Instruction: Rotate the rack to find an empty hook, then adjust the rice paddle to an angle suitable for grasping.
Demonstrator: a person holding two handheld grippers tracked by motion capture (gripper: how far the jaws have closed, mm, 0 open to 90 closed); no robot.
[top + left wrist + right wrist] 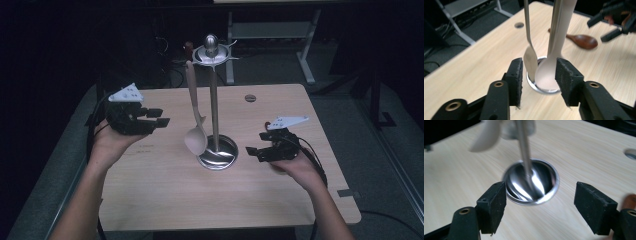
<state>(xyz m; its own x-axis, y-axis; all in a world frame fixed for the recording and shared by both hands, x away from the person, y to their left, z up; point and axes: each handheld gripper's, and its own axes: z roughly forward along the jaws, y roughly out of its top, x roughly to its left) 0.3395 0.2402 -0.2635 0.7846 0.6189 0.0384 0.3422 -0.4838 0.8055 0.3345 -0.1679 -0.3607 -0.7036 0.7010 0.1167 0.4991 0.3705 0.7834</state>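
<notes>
The room is dark, and light falls mostly on a pale wooden table [165, 200] with rounded corners and a small round hole [250, 98] near its far edge. Around it lies grey floor [390, 165]. Behind it stands a white metal frame [305, 50], with dark cables [172, 70] beside.

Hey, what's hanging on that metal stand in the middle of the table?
A pale spoon hangs from the metal stand beside its post. The left gripper view shows a second, metal spoon there too. Their hooked ends at the top ring are too small to make out.
</notes>
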